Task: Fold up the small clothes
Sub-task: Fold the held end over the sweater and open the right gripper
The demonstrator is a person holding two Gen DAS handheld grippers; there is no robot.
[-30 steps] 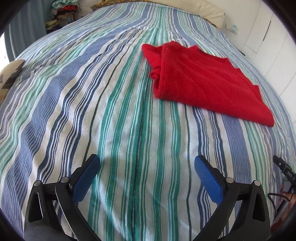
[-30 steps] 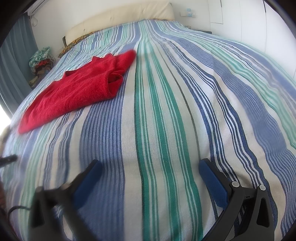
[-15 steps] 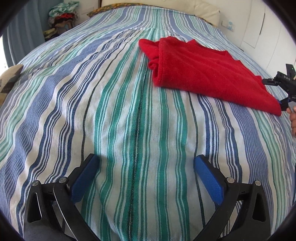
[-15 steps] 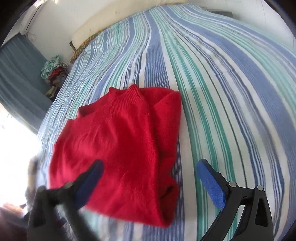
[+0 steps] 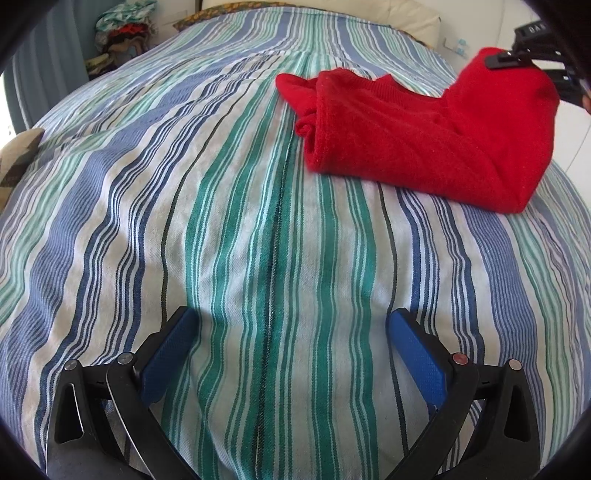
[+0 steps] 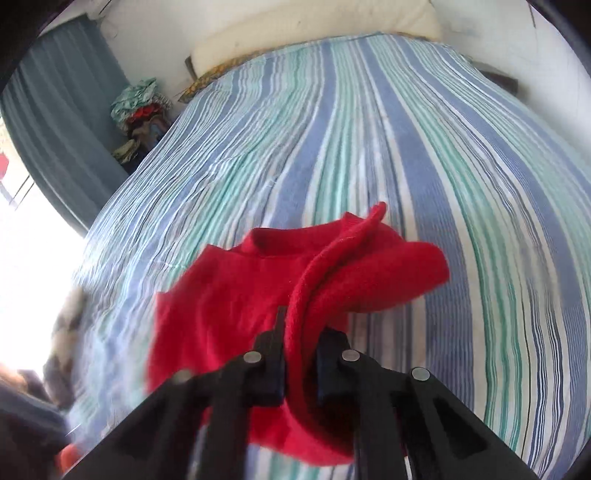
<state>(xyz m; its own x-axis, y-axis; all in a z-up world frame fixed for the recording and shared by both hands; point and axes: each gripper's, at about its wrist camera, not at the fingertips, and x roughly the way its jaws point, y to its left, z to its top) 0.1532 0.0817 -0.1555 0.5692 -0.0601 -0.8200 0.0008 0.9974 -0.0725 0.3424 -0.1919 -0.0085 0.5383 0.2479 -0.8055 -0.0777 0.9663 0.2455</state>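
Observation:
A red knit sweater (image 5: 406, 147) lies partly folded on the striped bedspread (image 5: 258, 240), at the far right in the left wrist view. Its right end is lifted off the bed by my right gripper (image 5: 532, 59). In the right wrist view the jaws of my right gripper (image 6: 303, 343) are closing, and a thick fold of the red sweater (image 6: 240, 295) is pinched between the pads. My left gripper (image 5: 291, 317) hangs open over bare bedspread, well short of the sweater, with nothing between its blue pads (image 5: 166, 354).
A heap of clothes (image 5: 122, 33) stands beyond the bed's far left corner, beside a grey curtain (image 6: 55, 110). A cream headboard cushion (image 6: 314, 29) runs along the far end. A patterned cushion (image 5: 18, 155) lies at the left edge. White cupboards are on the right.
My right gripper swept over to the sweater, closed on its near edge and raised that end off the bed. The left gripper stayed almost still and open.

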